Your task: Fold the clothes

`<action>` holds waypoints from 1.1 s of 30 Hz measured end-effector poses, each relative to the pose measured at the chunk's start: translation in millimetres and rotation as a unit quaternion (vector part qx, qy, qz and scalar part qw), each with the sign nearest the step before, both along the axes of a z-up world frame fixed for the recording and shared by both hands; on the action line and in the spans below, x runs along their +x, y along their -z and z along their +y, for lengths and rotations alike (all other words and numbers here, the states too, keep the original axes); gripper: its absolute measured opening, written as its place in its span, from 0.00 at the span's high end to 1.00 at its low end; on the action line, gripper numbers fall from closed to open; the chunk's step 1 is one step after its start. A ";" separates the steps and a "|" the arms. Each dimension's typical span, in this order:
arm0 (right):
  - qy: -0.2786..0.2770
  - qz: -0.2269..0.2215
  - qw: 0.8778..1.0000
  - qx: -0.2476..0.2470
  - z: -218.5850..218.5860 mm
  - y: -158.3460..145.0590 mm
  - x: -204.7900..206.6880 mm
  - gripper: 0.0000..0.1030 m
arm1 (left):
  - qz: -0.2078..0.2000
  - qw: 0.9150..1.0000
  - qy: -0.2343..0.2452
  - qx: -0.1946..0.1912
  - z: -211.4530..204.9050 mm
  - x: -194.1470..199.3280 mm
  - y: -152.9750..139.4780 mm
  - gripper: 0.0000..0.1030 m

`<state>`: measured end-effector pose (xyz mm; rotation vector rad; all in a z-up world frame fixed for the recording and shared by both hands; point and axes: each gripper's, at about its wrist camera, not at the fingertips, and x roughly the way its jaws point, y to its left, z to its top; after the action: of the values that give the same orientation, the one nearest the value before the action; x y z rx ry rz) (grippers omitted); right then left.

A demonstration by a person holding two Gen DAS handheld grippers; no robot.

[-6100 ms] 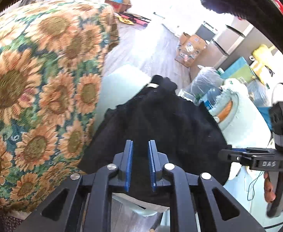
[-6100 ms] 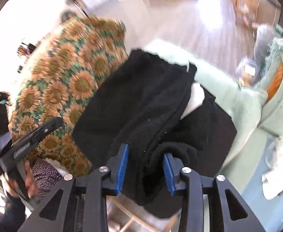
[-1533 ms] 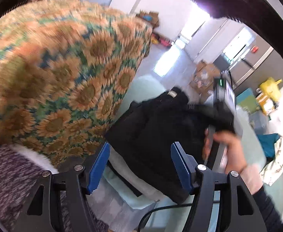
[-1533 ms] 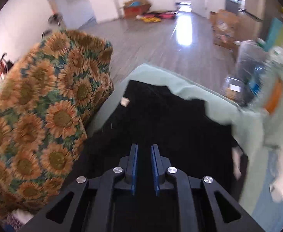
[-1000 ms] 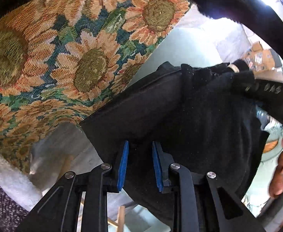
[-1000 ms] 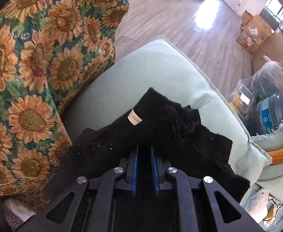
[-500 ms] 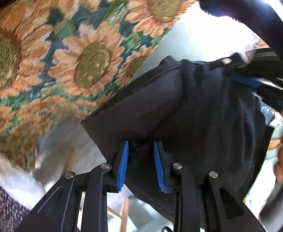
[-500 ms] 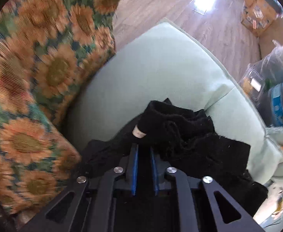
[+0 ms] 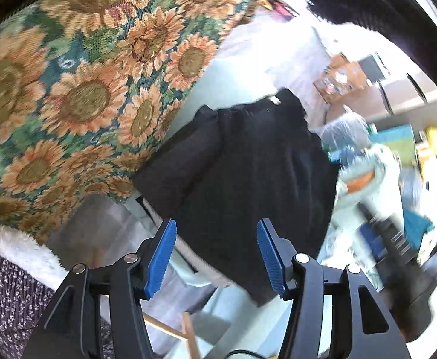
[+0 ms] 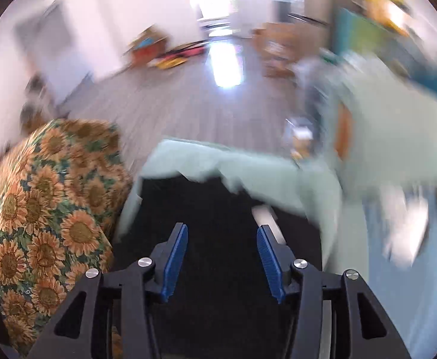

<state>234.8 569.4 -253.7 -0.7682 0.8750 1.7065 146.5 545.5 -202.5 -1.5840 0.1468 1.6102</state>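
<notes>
The black garment lies folded into a rough rectangle on a pale green cushion. Its fabric is matte and slightly fuzzy, with a small white label at its far edge. The left gripper hangs above the near edge of the garment, its ribbed blue pads spread wide and holding nothing. The right gripper is likewise spread, empty, with black cloth showing between its pads. A woven sunflower-print cover, coarse in texture, lies just beside the cushion on the left. The right wrist view is heavily blurred. Grey plank flooring extends beyond.
</notes>
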 end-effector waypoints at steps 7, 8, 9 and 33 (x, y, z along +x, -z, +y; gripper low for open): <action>0.104 0.052 0.993 -0.029 -92.2 49.6 78.1 0.46 | 0.092 0.993 0.016 0.077 -56.3 36.1 -23.2 0.21; 0.107 0.052 0.993 -0.029 -92.8 50.1 79.7 0.43 | 0.107 0.991 0.023 0.082 -59.1 40.4 -26.9 0.21; 0.109 0.051 0.992 -0.030 -93.1 50.6 81.1 0.41 | 0.118 0.989 0.035 0.079 -57.3 46.1 -29.9 0.21; 0.086 0.048 0.995 0.028 -105.9 38.4 89.8 0.16 | 0.227 0.966 0.087 0.092 -52.9 91.5 -46.0 0.21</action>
<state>324.7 463.5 -292.1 -0.5598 0.9274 1.6188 238.0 492.5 -156.5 -1.0139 0.3595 1.7660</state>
